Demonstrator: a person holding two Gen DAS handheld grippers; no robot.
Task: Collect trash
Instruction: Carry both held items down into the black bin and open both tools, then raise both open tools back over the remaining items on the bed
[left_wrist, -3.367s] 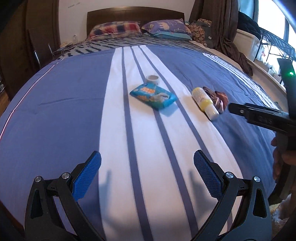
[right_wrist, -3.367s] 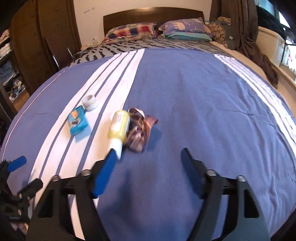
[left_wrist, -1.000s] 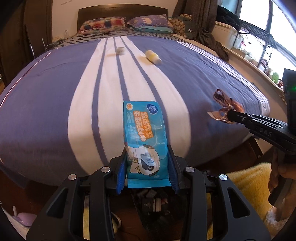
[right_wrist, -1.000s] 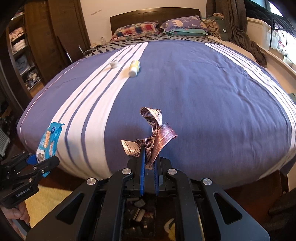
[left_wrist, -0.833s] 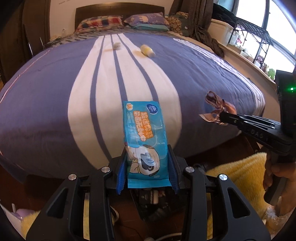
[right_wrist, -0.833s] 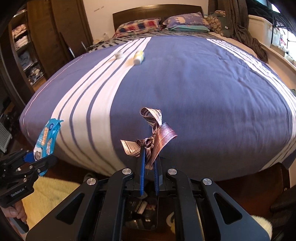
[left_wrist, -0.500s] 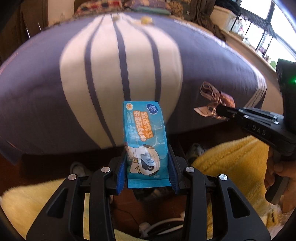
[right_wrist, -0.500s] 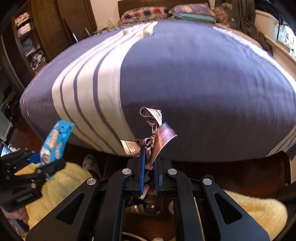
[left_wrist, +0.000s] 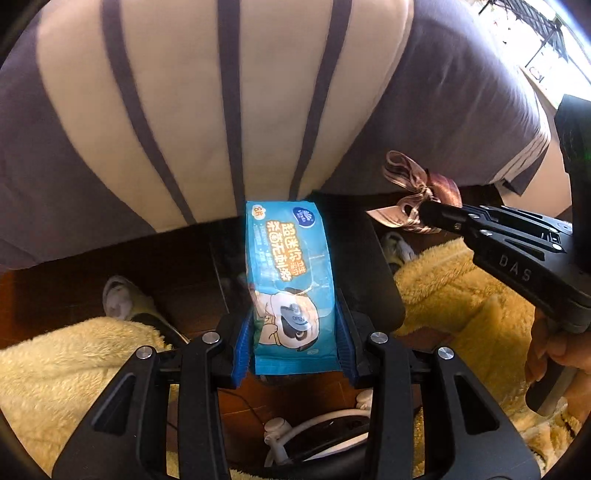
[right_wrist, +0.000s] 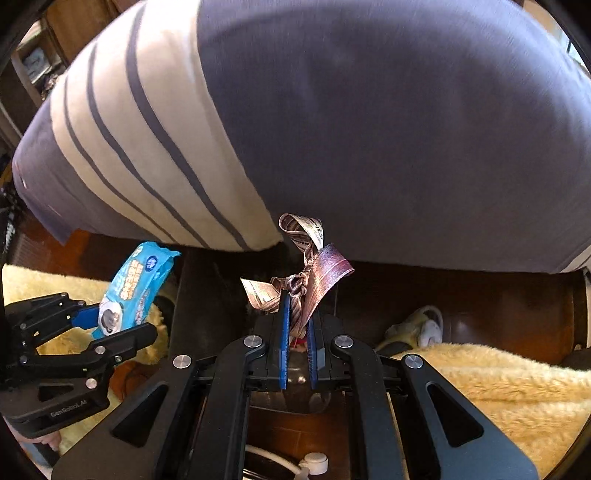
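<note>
Clamped between the blue pads of the left gripper (left_wrist: 293, 345): a light-blue wet-wipes pack (left_wrist: 291, 280), standing upright out of the jaws, printed with Chinese characters, a cartoon face and a round flap marked "OPEN". Pinched tight in the right gripper (right_wrist: 296, 332): a crumpled brown-and-silver ribbon bow (right_wrist: 306, 269), loops and tails fanning up past the fingertips.

Below both grippers, a white cable with round plugs (left_wrist: 317, 428) on dark wood floor (right_wrist: 295, 428). To either side, fluffy yellow rug (left_wrist: 59, 373). Just beyond the pack, a dark bin-like shape (left_wrist: 354, 266), edges hard to make out. Farther on, the overhanging edge of a bedspread (right_wrist: 388, 129), purple with white and dark stripes, blurred by motion.

Only in the left wrist view: "DAS" embossed on the right gripper's side, a fingertip of the hand under it at the frame edge, a grey slipper (left_wrist: 118, 299) left of the jaws, bright window top right. Only in the right wrist view: "GenRobot.AI" on the left gripper's body, shelving at far left, another slipper (right_wrist: 421, 328) to the right.
</note>
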